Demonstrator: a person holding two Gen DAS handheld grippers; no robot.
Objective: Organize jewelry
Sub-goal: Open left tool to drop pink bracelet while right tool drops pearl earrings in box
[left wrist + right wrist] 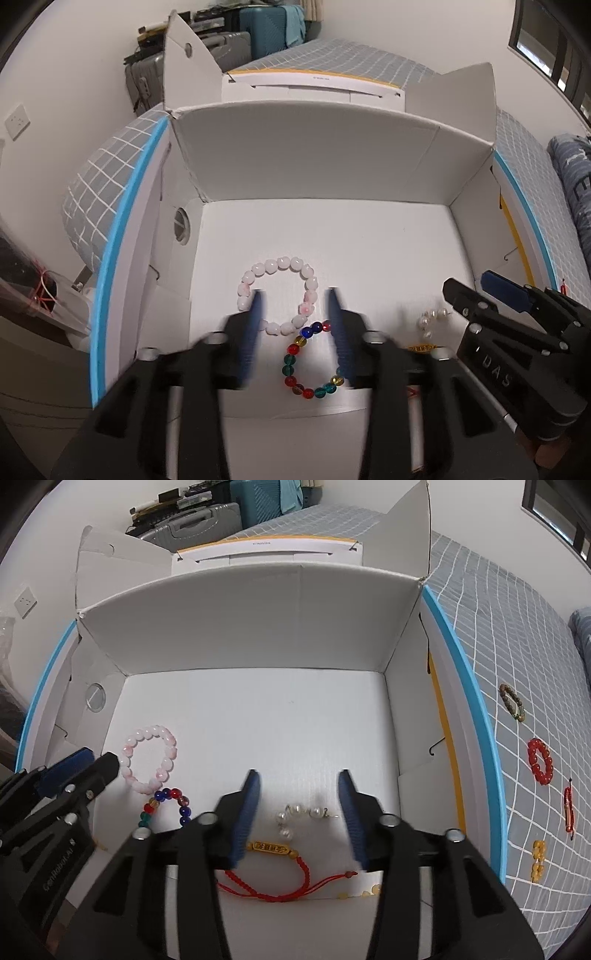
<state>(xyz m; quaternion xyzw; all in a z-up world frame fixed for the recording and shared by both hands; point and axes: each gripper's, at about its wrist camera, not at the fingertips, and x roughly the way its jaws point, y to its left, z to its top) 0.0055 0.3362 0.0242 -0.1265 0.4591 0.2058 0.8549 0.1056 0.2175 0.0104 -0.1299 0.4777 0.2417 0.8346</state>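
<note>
An open white cardboard box (314, 229) (258, 709) lies on a bed. On its floor are a pink bead bracelet (277, 295) (149, 758), a multicoloured glass bead bracelet (310, 363) (166, 805), pearl pieces (430, 319) (295, 816) and a red cord bracelet with a gold plate (273, 853). My left gripper (295, 299) is open and empty above the pink and multicoloured bracelets; it also shows in the right wrist view (98, 762). My right gripper (299, 779) is open and empty above the pearls; it shows in the left wrist view (467, 284).
On the checked bedspread (517, 635) right of the box lie a brown bead bracelet (511, 702), a red bead bracelet (540, 761), a red cord piece (569, 808) and yellow beads (538, 860). Box flaps stand up around. Suitcases (229, 40) stand at the back.
</note>
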